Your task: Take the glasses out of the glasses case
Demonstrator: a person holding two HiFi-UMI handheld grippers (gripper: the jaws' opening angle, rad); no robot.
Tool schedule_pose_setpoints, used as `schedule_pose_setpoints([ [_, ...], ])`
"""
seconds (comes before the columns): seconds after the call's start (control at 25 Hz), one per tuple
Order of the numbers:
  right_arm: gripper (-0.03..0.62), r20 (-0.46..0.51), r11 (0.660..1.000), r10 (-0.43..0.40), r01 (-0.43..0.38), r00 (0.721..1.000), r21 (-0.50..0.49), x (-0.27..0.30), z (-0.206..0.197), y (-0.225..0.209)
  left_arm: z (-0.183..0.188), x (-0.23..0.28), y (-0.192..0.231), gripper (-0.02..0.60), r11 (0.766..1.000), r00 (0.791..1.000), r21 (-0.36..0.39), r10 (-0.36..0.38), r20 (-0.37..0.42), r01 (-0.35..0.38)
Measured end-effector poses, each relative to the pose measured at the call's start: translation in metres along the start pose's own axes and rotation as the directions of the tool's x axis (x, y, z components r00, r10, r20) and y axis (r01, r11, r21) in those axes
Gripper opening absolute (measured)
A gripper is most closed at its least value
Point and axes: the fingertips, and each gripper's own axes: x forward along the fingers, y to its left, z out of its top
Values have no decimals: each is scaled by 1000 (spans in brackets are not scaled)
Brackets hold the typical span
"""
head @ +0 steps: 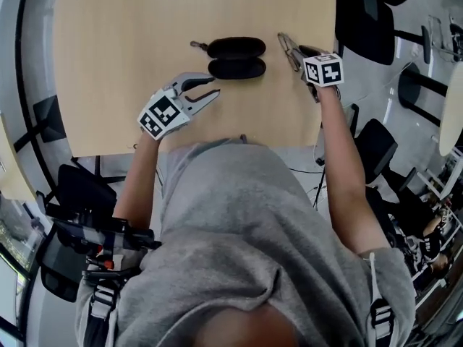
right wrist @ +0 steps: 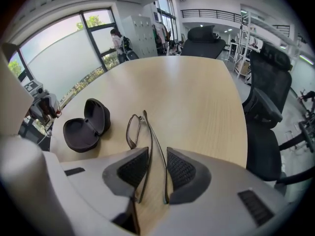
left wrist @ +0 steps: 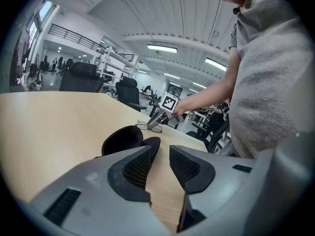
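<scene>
Task basically done: glasses [right wrist: 140, 132] are out, lying on the table [head: 145, 20] just right of the open, empty case [head: 236, 57], between the right gripper [right wrist: 157, 152] jaws, which stand half-open and unclamped; left gripper [head: 215, 85] jaws slightly apart, empty, near the case.

The left forearm [head: 136, 183] reaches forward from the body and holds the grey left gripper [head: 210, 87] with its marker cube uppermost, tilted slightly down, its ribbed fingers [left wrist: 134, 167] apart with nothing between them. The right arm [head: 347, 172] stretches further out, and the right gripper [right wrist: 156, 156] points steeply down. Its fingers [right wrist: 181, 171] stand parted on either side of the folded temples of the thin dark-framed glasses [right wrist: 134, 131], not pressing on them.
</scene>
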Motion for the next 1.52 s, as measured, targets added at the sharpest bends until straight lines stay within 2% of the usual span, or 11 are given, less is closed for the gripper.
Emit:
schedule_pose_setpoints([
  [0.12,144,1,1000,-21,21,1000,-6,2,0,-2,-4,-2,0,117,1000,1000,-1,3,-3,-3],
  [0.52,164,72,991,-133,133,989,1,-14,4,-15,-5,-4,-4,117,1000,1000,22,-3,-1,3],
  [0.64,164,127,985,-172,171,977,20,-28,15,-20,-4,-5,-4,117,999,1000,32,-4,2,4],
  [0.8,163,226,983,-184,183,957,27,-53,37,-11,-4,-7,-3,117,999,1000,54,-4,9,3],
  [0.96,158,353,989,-146,143,924,35,-104,59,13,14,-15,-18,117,997,999,80,16,43,-19],
  [1.0,125,384,991,-133,131,914,32,-122,62,21,22,-19,-26,117,996,998,84,25,56,-29],
  [1.04,56,412,992,-123,123,903,26,-139,64,29,28,-24,-33,117,995,997,88,36,71,-42],
  [1.08,32,440,993,-114,118,891,18,-154,66,37,34,-29,-37,117,994,995,91,50,87,-58],
  [1.24,8,532,996,-63,84,844,-15,-201,71,68,53,-49,-49,113,987,981,95,114,159,-130],
  [1.36,8,591,997,-25,60,806,-40,-233,73,89,74,-72,-57,89,977,958,91,168,234,-193],
  [1.52,8,657,992,49,41,752,-121,-278,77,122,103,-108,-68,20,959,907,53,243,343,-277],
])
